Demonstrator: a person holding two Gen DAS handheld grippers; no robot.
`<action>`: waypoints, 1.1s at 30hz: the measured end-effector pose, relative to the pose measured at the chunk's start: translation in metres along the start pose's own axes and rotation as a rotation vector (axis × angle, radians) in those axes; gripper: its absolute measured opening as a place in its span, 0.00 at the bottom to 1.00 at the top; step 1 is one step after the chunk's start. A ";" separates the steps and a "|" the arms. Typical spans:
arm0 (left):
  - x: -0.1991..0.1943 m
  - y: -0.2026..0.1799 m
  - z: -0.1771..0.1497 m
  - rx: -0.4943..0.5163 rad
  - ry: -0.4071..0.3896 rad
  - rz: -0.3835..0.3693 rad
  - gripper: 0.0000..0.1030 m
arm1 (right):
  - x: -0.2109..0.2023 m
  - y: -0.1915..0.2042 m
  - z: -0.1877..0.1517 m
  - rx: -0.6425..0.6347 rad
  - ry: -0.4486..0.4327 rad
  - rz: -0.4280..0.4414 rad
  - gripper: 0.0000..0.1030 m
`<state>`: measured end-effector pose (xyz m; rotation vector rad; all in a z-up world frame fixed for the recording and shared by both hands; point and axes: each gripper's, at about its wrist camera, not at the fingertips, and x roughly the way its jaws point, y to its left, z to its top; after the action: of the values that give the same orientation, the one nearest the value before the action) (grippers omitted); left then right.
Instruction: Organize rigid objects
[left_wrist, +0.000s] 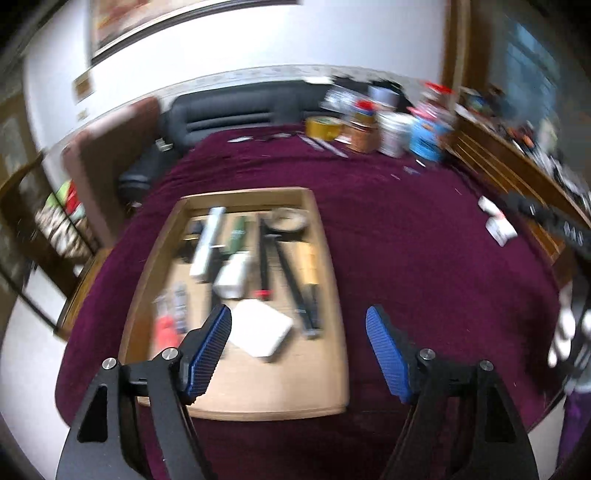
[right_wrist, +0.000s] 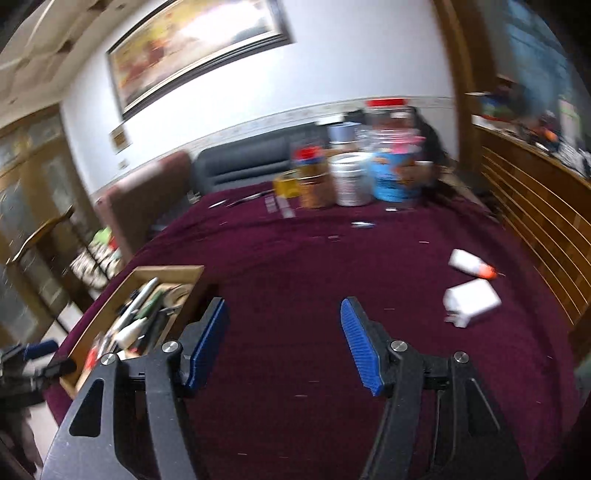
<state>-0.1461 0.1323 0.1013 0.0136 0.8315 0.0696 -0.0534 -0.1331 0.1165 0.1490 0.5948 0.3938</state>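
Hovering, both wide open and empty: left gripper (left_wrist: 299, 354) over tray (left_wrist: 334, 400), right gripper (right_wrist: 282, 345) nearer white plug (right_wrist: 471, 301) and glue bottle (right_wrist: 469, 264), both far right of its fingers

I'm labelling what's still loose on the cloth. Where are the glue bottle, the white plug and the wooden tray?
glue bottle (right_wrist: 466, 263), right wrist view, on its white body.
white plug (right_wrist: 472, 300), right wrist view, on its top face.
wooden tray (left_wrist: 334, 266), left wrist view, on its right wall.
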 end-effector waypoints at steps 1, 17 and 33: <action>0.002 -0.009 0.000 0.024 0.009 -0.003 0.68 | -0.002 -0.010 0.000 0.001 -0.005 -0.030 0.66; 0.032 -0.104 -0.002 0.264 0.101 0.049 0.68 | 0.002 -0.143 0.001 0.140 0.058 -0.300 0.69; 0.065 -0.114 -0.008 0.301 0.177 0.100 0.68 | 0.099 -0.215 0.015 0.284 0.164 -0.382 0.70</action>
<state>-0.1018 0.0229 0.0440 0.3365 1.0123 0.0396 0.0983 -0.2905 0.0246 0.2703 0.8225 -0.0517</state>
